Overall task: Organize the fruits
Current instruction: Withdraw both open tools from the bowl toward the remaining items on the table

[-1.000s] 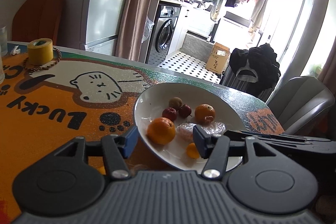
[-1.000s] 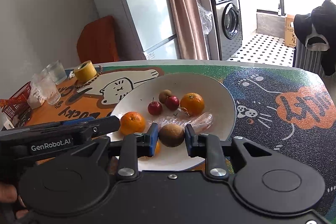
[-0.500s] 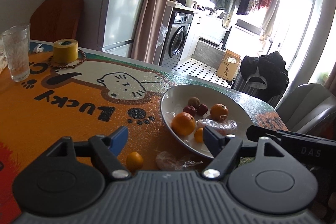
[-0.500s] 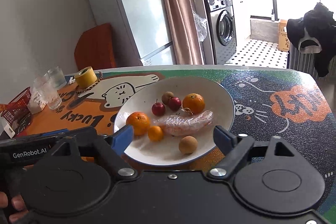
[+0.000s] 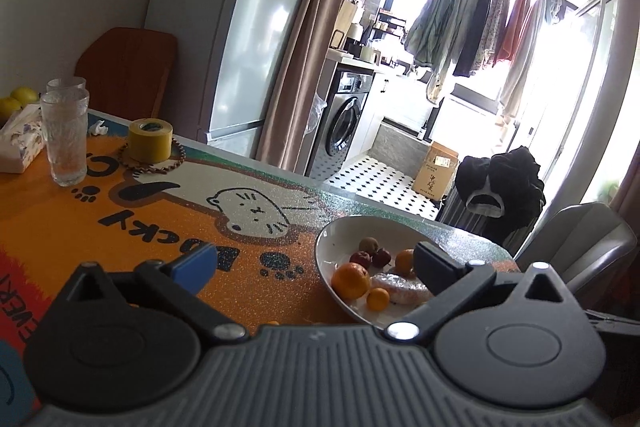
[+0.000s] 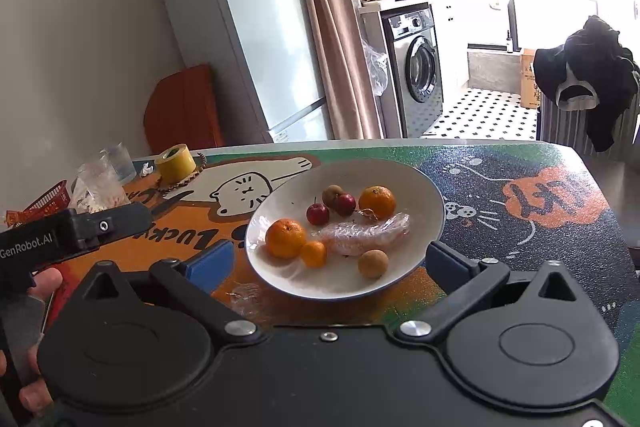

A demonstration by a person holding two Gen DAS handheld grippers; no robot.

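White plate (image 6: 424, 195) near table edge | left claw (image 5: 316, 267), right claw (image 6: 328, 261) spread wide, holding nothing

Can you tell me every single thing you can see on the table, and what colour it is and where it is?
plate: 1, white, middle of the table
big oranges: 2, orange, on the plate, one left, one at the back
small orange: 1, orange, on the plate beside the left big one
red fruits: 2, red, back of the plate
brown fruits: 2, tan, one at the plate's front, one at the back
wrapped food: 1, pinkish in clear film, plate centre
tape roll: 1, yellow, far left of the table
glasses: 2, clear, far left
tissue box: 1, white, far left
left gripper: black, blue fingers, open
right gripper: black, blue fingers, open
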